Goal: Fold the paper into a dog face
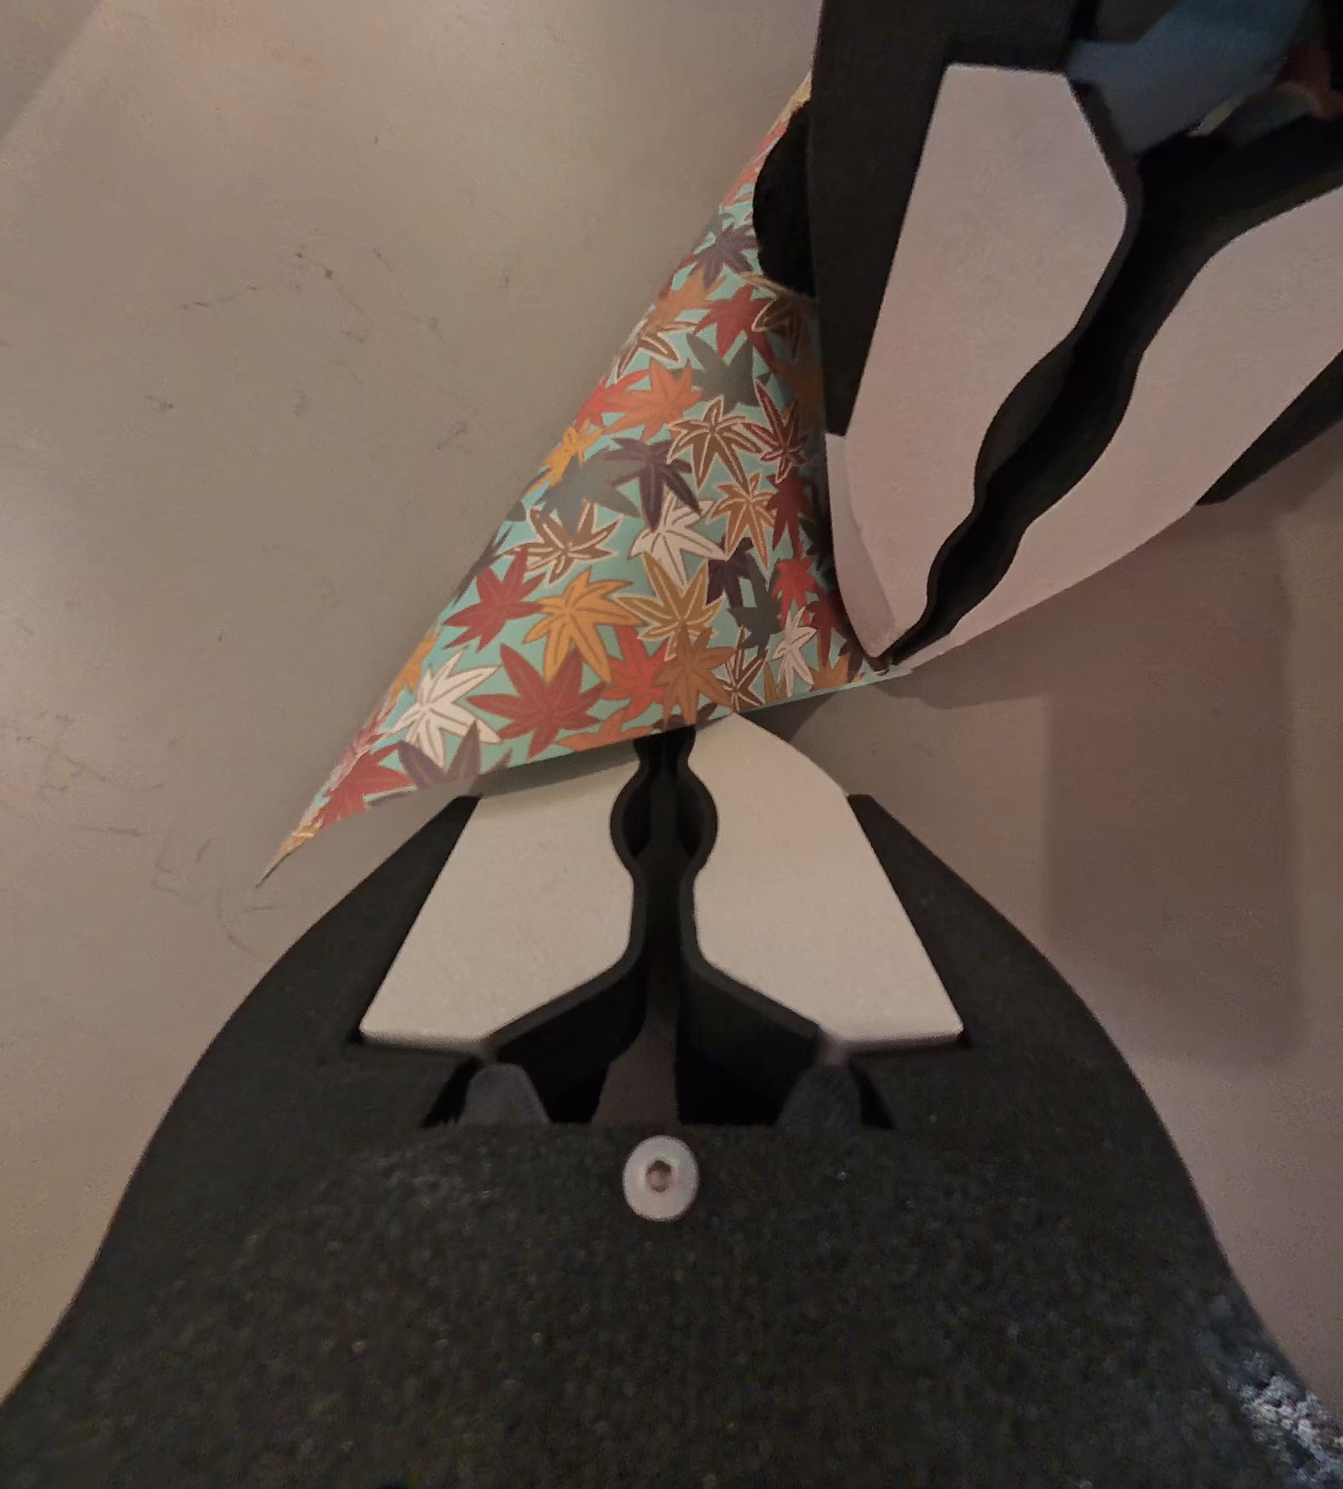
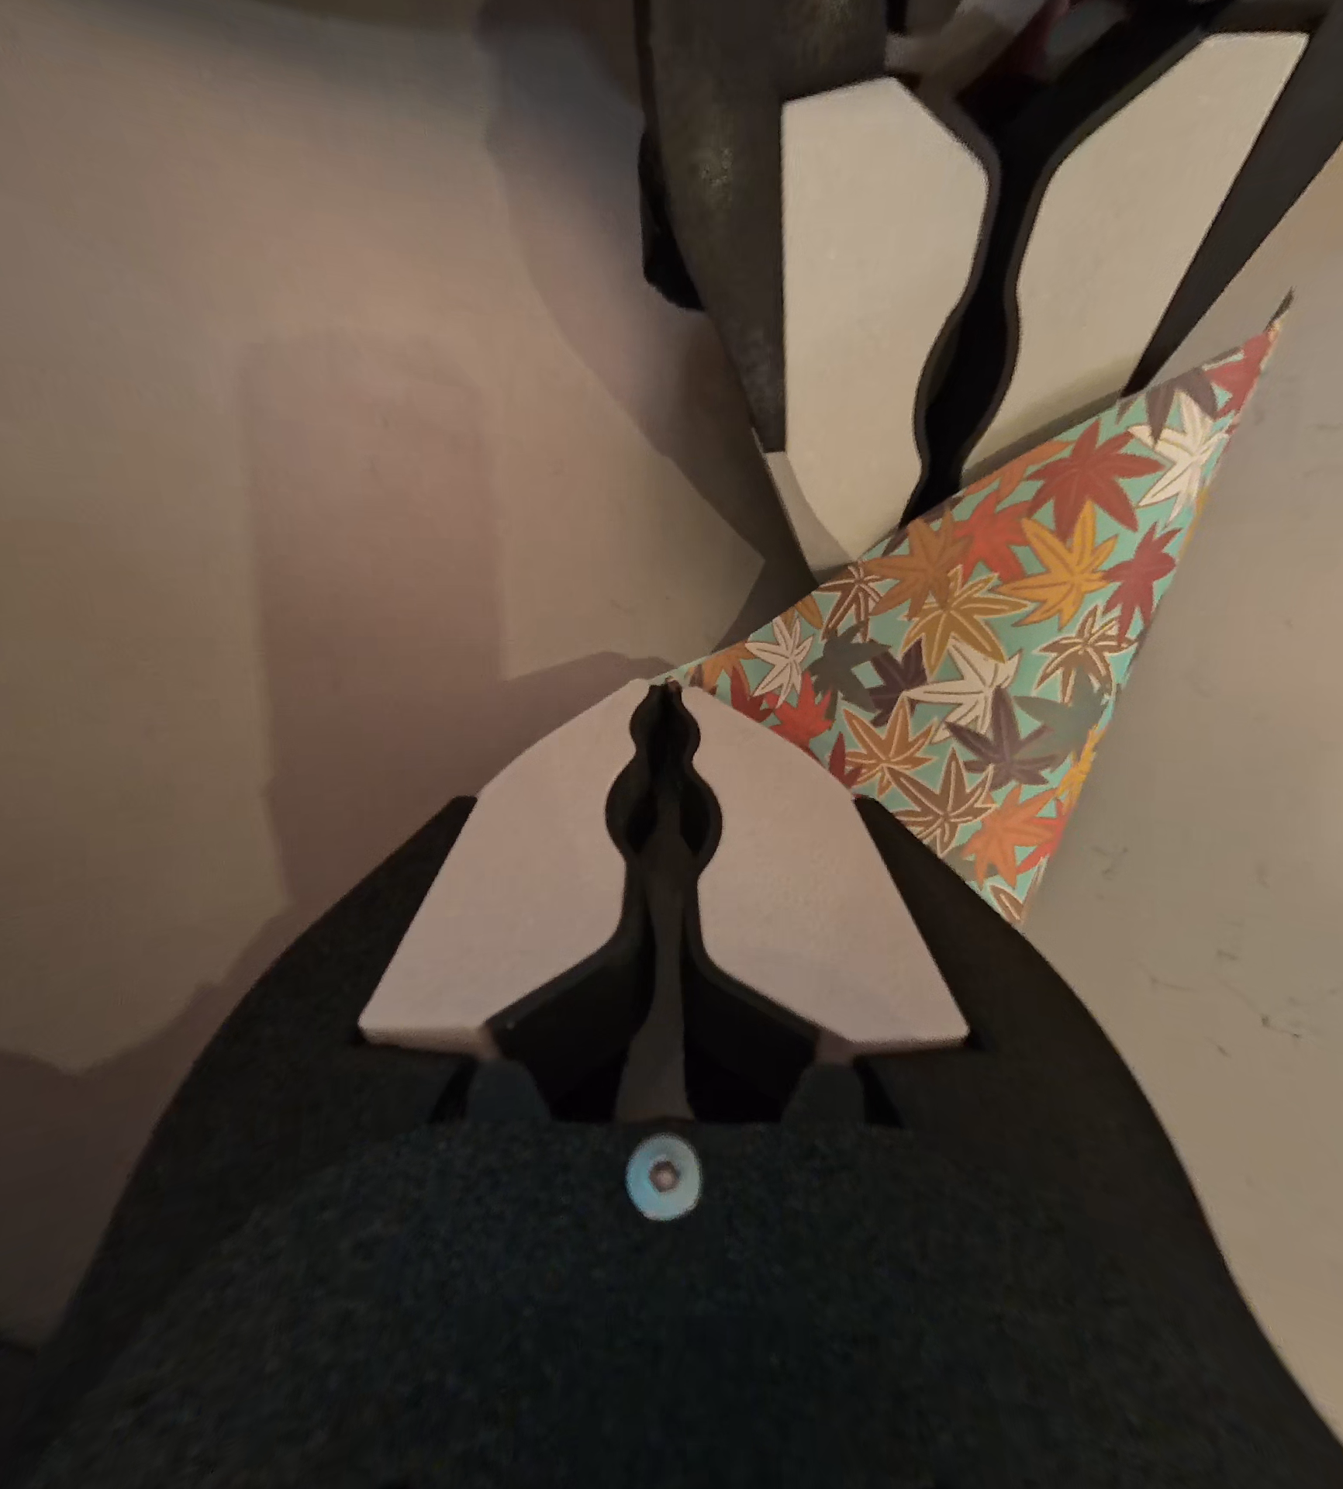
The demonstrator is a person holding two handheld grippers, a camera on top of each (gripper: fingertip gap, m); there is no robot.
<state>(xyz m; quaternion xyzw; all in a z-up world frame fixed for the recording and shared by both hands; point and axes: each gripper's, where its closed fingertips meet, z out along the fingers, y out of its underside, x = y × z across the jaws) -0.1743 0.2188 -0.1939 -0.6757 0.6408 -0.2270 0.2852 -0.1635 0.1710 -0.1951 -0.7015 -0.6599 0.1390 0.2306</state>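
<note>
The paper (image 1: 652, 556) is folded into a triangle, printed with coloured leaves on teal, and lies on the pale table partly raised. It also shows in the right wrist view (image 2: 974, 644). My left gripper (image 1: 672, 737) has its jaws together. Its tips sit under the paper's near edge and are hidden there. It enters the right wrist view from the top (image 2: 914, 508). My right gripper (image 2: 664, 685) is shut on the paper's pointed corner. In the left wrist view it comes in from the upper right (image 1: 894, 653) and holds that corner.
The pale table (image 1: 209, 403) carries faint scuff marks around the paper. In the right wrist view, shadows fall on the table at the left (image 2: 330, 564). No other object lies near the paper. Left tips to right tips: about 5 cm.
</note>
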